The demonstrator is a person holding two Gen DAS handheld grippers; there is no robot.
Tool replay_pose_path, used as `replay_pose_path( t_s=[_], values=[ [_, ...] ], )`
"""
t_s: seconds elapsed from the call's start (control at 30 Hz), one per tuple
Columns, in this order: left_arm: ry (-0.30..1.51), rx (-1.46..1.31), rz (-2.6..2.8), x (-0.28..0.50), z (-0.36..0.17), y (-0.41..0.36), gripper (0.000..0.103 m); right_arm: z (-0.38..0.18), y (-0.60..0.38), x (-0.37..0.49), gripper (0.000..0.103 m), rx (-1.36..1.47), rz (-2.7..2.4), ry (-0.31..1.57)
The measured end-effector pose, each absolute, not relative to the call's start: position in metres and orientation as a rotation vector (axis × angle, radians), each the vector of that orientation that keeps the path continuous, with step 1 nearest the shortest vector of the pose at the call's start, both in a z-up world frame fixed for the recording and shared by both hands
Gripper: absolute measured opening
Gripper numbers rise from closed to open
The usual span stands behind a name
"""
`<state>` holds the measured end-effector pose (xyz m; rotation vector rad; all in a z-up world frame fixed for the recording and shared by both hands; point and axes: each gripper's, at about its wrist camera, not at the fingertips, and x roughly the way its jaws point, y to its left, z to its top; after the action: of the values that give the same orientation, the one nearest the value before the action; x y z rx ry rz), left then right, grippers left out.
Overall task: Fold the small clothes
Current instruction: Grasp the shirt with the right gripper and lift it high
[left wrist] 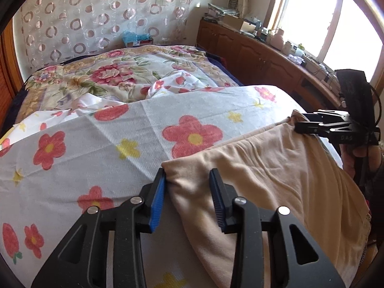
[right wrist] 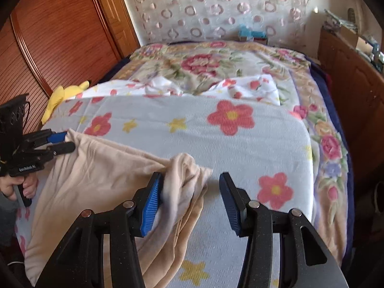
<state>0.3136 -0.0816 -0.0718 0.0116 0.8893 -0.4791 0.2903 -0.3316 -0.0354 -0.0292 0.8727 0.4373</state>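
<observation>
right gripper jaws apart, beige garment corner bunched against left pad.

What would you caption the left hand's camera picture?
Left gripper straddling a corner of the beige garment on the flowered sheet.

Left wrist view: fisheye, low and close over the bed, angled down along its own fingers at lower centre; window and wooden cabinets upper right. Right wrist view: same tilt and nearness, wooden wardrobe door upper left. Both share the flowered bed, the beige garment and the circle-patterned curtain. Each catches the other gripper at its frame edge.
</observation>
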Motion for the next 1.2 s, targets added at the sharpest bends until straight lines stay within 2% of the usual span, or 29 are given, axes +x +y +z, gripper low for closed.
replay_pose_path(
  t_s=[0.07,0.1,0.13,0.17,0.2,0.3,0.43,0.8,1.0,1.2],
  values=[
    [0.897,-0.017,-0.489,0.317,-0.072,-0.08,0.02,-0.036,-0.33,0.291,0.046,-0.02,0.456,0.873],
    [0.898,-0.034,-0.499,0.319,-0.072,-0.078,0.011,-0.037,-0.326,0.291,0.033,-0.027,0.467,0.872],
    [0.899,-0.046,-0.509,0.319,-0.071,-0.078,0.009,-0.037,-0.324,0.29,0.029,-0.045,0.469,0.873],
    [0.901,-0.058,-0.518,0.32,-0.07,-0.077,0.008,-0.037,-0.322,0.289,0.016,-0.056,0.475,0.878],
    [0.897,-0.054,-0.521,0.318,-0.067,-0.079,0.007,-0.037,-0.32,0.288,0.013,-0.052,0.492,0.891],
    [0.829,-0.055,-0.537,0.301,-0.042,-0.082,0.006,-0.025,-0.32,0.274,0.011,-0.065,0.478,0.838],
    [0.695,-0.05,-0.553,0.264,0.013,-0.081,0.006,0.023,-0.33,0.233,0.01,-0.034,0.45,0.662],
    [0.272,-0.039,-0.573,0.109,0.21,-0.038,0.005,0.201,-0.321,0.061,0.01,-0.092,0.469,0.254],
    [0.131,0.027,-0.501,0.049,0.278,0.0,0.005,0.284,-0.297,-0.018,0.01,-0.169,0.492,0.099],
    [0.03,0.055,-0.482,0.013,0.311,0.021,0.005,0.315,-0.284,-0.07,0.01,-0.209,0.539,-0.005]
  ],
)
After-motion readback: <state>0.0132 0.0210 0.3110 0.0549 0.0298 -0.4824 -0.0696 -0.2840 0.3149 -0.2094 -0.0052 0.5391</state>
